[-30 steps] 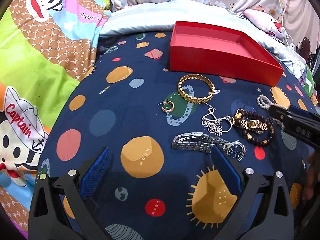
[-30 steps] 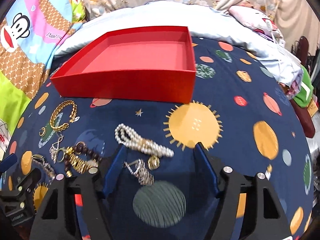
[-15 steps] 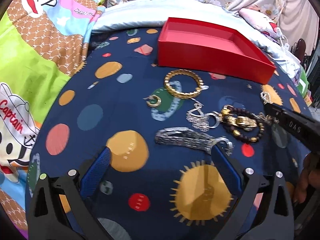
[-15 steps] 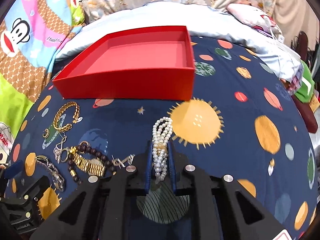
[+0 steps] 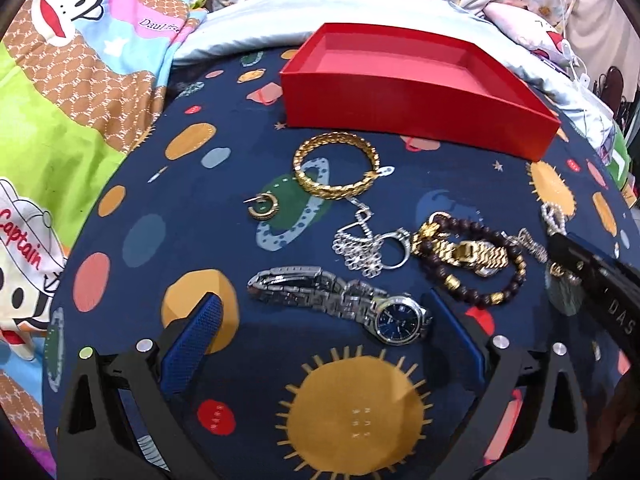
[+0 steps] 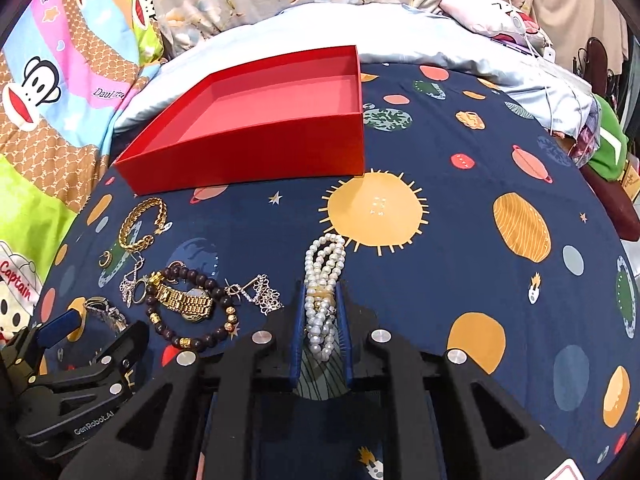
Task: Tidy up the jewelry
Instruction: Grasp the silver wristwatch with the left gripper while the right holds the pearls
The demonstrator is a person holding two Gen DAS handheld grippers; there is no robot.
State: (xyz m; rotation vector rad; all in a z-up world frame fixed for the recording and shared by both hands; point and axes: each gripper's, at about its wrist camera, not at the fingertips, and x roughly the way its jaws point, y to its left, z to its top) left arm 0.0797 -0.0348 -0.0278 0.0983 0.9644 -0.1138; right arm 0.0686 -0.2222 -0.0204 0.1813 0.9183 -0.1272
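Note:
My right gripper [image 6: 320,292] is shut on a pearl bracelet [image 6: 324,276], held in front of the empty red box [image 6: 256,160]; the pearls also show in the left wrist view [image 5: 554,216]. My left gripper [image 5: 326,316] is open, its fingers on either side of a silver watch [image 5: 340,300] on the bedspread. Past the watch lie a gold chain bracelet [image 5: 336,176], a gold hoop earring [image 5: 262,206], a silver pendant and ring [image 5: 372,246], and a gold watch inside a dark bead bracelet [image 5: 468,256]. The red box [image 5: 400,92] stands behind them.
The jewelry lies on a dark blue planet-print bedspread [image 6: 460,208]. A cartoon monkey quilt [image 5: 80,80] lies at the left and a pale blue cover [image 6: 360,28] behind the box. A small silver earring [image 6: 260,292] lies left of my right gripper.
My right gripper closed on the pearl bracelet a second ago and now holds it slightly raised. My left gripper has moved forward over the silver watch, staying open.

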